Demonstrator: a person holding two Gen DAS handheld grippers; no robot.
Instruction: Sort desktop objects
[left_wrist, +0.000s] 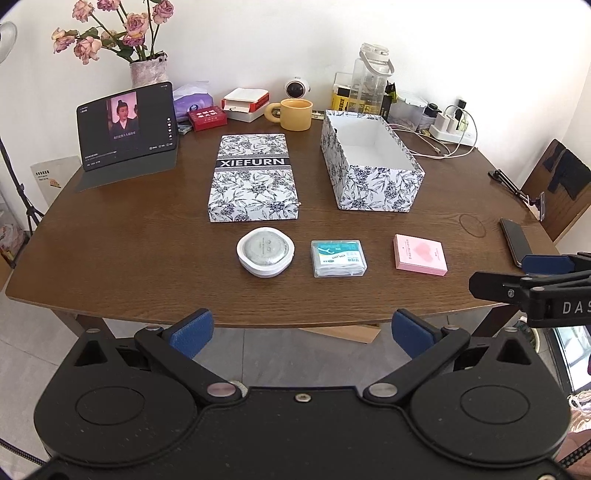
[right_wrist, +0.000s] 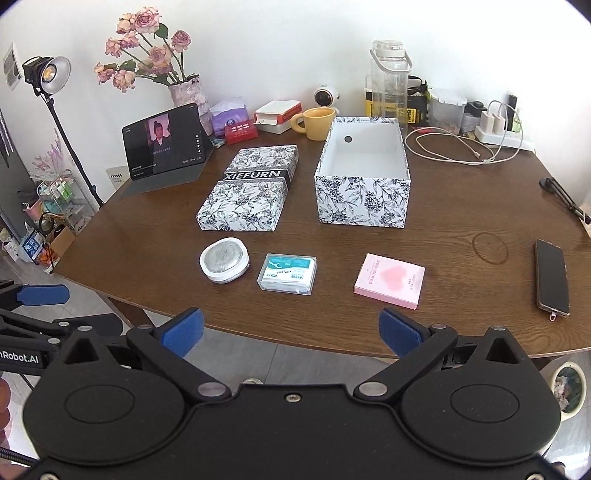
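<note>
Three small items lie in a row near the table's front edge: a round white case (left_wrist: 265, 257) (right_wrist: 224, 260), a clear floss-pick box (left_wrist: 338, 258) (right_wrist: 287, 273) and a pink flat box (left_wrist: 420, 254) (right_wrist: 389, 280). Behind them stand an open floral box (left_wrist: 371, 160) (right_wrist: 364, 173), empty inside, and its lid (left_wrist: 254, 178) (right_wrist: 248, 188) lying flat to the left. My left gripper (left_wrist: 302, 334) is open, held before the table edge with nothing between its fingers. My right gripper (right_wrist: 291, 336) is likewise open and empty, short of the edge.
A dark phone (left_wrist: 514, 240) (right_wrist: 551, 277) lies at the table's right side. At the back stand a tablet (left_wrist: 127, 125), a vase of roses (left_wrist: 147, 72), a yellow mug (left_wrist: 293, 113), a water bottle (left_wrist: 371, 81), small boxes and a charger cable (right_wrist: 461, 147). A studio lamp (right_wrist: 50, 74) stands left.
</note>
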